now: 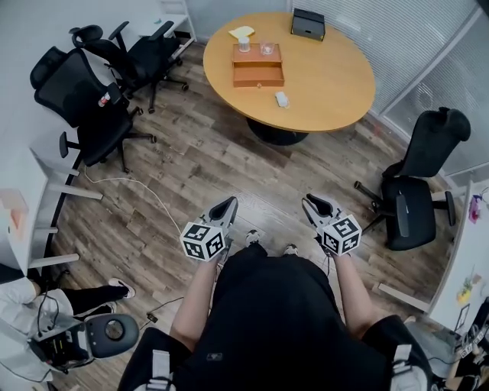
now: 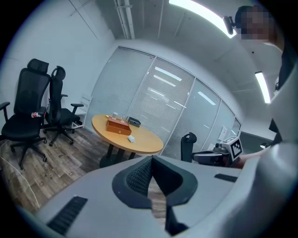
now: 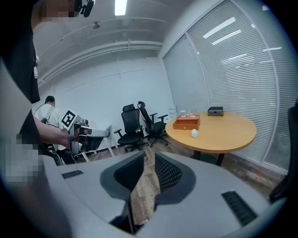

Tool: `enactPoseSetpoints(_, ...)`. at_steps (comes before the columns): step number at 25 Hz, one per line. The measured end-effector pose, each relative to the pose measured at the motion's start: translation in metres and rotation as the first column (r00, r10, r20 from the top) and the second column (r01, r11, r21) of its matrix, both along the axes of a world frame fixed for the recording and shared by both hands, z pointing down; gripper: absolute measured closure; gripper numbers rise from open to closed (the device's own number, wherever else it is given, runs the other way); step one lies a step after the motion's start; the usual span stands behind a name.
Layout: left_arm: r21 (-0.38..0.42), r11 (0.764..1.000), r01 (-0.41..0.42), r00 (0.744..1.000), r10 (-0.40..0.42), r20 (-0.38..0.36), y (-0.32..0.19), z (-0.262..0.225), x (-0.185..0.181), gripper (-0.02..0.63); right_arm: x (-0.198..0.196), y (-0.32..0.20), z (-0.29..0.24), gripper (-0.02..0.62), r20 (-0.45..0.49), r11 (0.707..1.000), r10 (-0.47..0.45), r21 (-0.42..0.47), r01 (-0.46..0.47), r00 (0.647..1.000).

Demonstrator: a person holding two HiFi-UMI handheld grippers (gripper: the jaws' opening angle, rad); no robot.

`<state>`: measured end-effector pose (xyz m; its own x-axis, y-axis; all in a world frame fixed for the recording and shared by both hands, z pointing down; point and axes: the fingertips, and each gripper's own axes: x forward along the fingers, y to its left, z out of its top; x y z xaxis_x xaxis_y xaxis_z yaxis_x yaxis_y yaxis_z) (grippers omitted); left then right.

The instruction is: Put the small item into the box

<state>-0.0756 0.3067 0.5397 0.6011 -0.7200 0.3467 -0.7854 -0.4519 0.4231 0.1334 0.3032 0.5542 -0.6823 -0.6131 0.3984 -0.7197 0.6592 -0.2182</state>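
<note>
A small white item (image 1: 282, 99) lies on the round wooden table (image 1: 336, 84), just in front of an orange wooden box (image 1: 257, 65) with a drawer. Both also show far off in the left gripper view, the item (image 2: 131, 138) and box (image 2: 118, 125), and in the right gripper view, the item (image 3: 194, 134) and box (image 3: 186, 123). My left gripper (image 1: 229, 203) and right gripper (image 1: 309, 201) hang over the wood floor, well short of the table. The left gripper's (image 2: 151, 160) tips meet with nothing held. The right gripper (image 3: 148, 155) shows a narrow empty gap.
A black case (image 1: 307, 24), a small bottle (image 1: 244, 44) and a glass (image 1: 267, 48) stand on the table's far side. Black office chairs stand at left (image 1: 92, 99) and right (image 1: 416, 191). A white cable (image 1: 137, 187) crosses the floor. A seated person (image 1: 23, 305) is at lower left.
</note>
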Motion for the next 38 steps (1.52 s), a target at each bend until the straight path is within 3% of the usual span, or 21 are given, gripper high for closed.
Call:
enactPoseSetpoints(9, -0.004, 1.000, 0.011, 1.000, -0.011, 0.004, -0.010, 0.007, -0.054, 0.600, -0.050, -0.016, 0.005, 0.548, -0.010, 1.000, -0.009, -0.008, 0.009, 1.000)
enactPoseSetpoints(23, -0.016, 1.000, 0.002, 1.000, -0.002, 0.002, -0.016, 0.014, -0.069, 0.600, -0.062, -0.029, 0.012, 0.548, -0.016, 0.999, 0.015, -0.031, -0.015, 1.000)
enactPoseSetpoints(38, -0.031, 0.998, 0.063, 0.997, -0.062, 0.047, -0.055, 0.016, -0.081, 0.600, -0.082, -0.092, 0.018, 0.548, -0.003, 0.997, -0.066, -0.045, 0.066, 0.998)
